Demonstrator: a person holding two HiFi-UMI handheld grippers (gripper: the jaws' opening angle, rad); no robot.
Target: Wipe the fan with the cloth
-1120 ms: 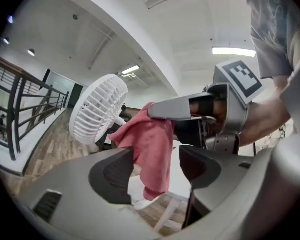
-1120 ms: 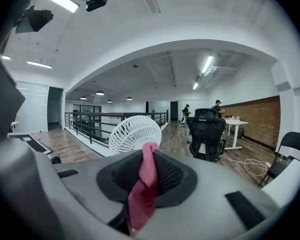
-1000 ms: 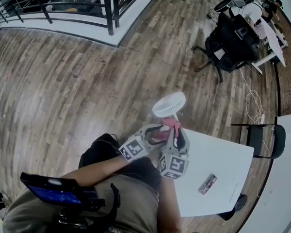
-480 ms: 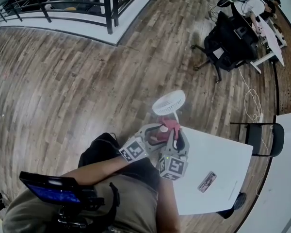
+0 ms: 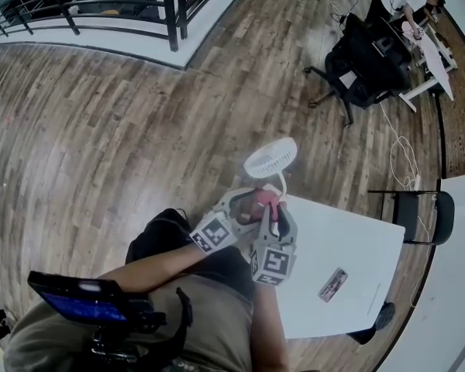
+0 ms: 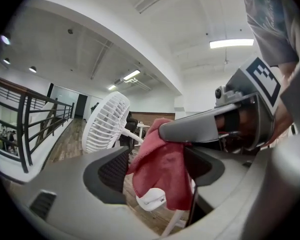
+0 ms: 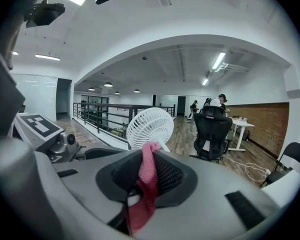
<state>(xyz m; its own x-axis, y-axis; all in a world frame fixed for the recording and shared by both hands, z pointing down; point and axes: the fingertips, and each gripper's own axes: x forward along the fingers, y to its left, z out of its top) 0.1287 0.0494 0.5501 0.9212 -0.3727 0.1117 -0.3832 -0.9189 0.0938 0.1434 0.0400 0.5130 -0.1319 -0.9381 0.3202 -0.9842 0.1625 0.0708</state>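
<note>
The left claw (image 6: 158, 168) hovers at the far-left corner of the white surface (image 5: 349, 246). Its jaws are spread wide and have just been opening. The red cloth (image 5: 266, 201) hangs in the gap, clear of the left pad; whether it brushes the right pad is hard to tell. Just beyond stands the white fan (image 5: 270, 160). Its long axis, the stem, rises from that corner and leans toward the far side. Its round grille head hangs out over the wooden floor (image 5: 101, 130), tipped upward and turned back toward the claws. The right claw (image 7: 147, 176) pinches the cloth's top, and the rest of the cloth droops below its jaws. Compared with a second ago, both claws sit at the same spot by the stem and only the left jaws stand wider. In the head view the claws and cloth hide the fan's base. In the left gripper view a white part (image 6: 152, 200) under the cloth cannot be identified.
</note>
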